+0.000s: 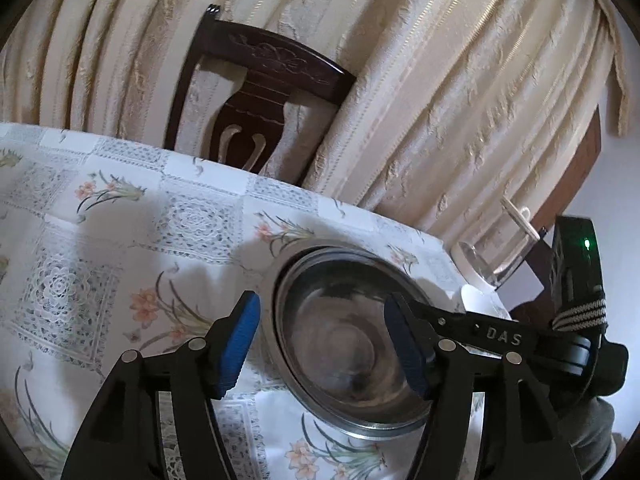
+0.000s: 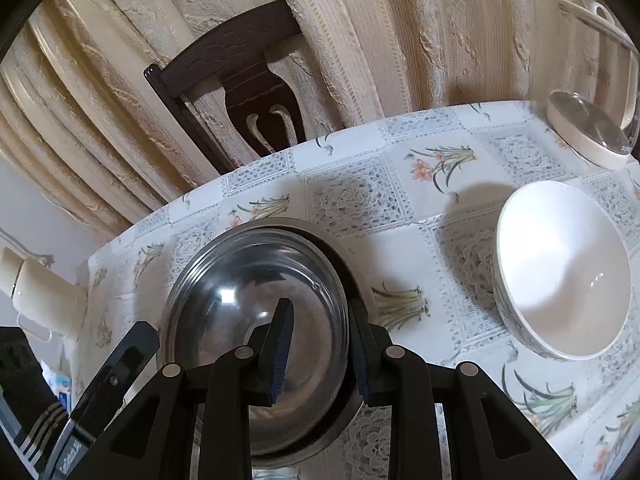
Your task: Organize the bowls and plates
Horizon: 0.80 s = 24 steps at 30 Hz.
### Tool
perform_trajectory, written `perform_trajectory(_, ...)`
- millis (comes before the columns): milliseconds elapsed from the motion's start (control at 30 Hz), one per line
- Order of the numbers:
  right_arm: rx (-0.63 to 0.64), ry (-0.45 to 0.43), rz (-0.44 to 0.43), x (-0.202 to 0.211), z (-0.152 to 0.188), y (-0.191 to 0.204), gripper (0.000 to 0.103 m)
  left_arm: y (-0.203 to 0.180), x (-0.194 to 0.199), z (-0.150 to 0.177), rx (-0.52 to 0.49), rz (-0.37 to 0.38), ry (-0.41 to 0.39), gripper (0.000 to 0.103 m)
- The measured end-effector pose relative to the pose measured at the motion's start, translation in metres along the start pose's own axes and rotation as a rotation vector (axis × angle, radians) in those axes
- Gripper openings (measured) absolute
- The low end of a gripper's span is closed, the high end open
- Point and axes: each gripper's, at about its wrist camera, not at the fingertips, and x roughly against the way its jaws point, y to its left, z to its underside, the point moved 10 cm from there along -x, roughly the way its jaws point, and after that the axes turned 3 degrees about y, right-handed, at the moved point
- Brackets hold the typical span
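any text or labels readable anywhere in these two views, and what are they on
"DAS": raised letters on the right gripper's black finger arm, seen in the left wrist view.
Print on the left gripper's finger arm, at the lower left of the right wrist view: too blurred to read.
Blue and white packet: print too small to read.

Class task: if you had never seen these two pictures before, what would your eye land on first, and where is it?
First, the shiny steel bowl in the middle of the flowered tablecloth, with both grippers reaching around its rim. Next, the white bowl standing apart on its right, then the dark wooden chair against cream curtains behind the table.
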Motion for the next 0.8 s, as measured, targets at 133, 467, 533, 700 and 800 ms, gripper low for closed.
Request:
perform_trajectory(133, 0.0, -0.008, 0.006, 0.0, 0.0, 0.001, 0.029, 0.007, -0.003, 0.0, 0.025, -0.01, 0.007, 0.066)
perform_trajectory(467, -0.014, -0.038, 0.009, 0.008, -0.002, 0.0, 0.029, 0.025, -0.009, 0.006, 0.087, -0.045, 0.031, 0.066)
perform_trajectory(533, -0.015, -0.046, 0.01, 0.011, -0.003, -0.001, 0.029, 0.03, -0.01, 0.007, 0.101, -0.057, 0.038, 0.066)
perform_trajectory(700, -0.001, -0.095, 0.038, 0.022, -0.006, 0.0, 0.029, 0.036, -0.012, 0.009, 0.124, -0.068, 0.051, 0.066)
perform_trajectory(800, 0.019, -0.101, 0.011, 0.026, -0.006, 0.01, 0.029, 0.039, -0.012, 0.009, 0.131, -0.073, 0.049, 0.066)
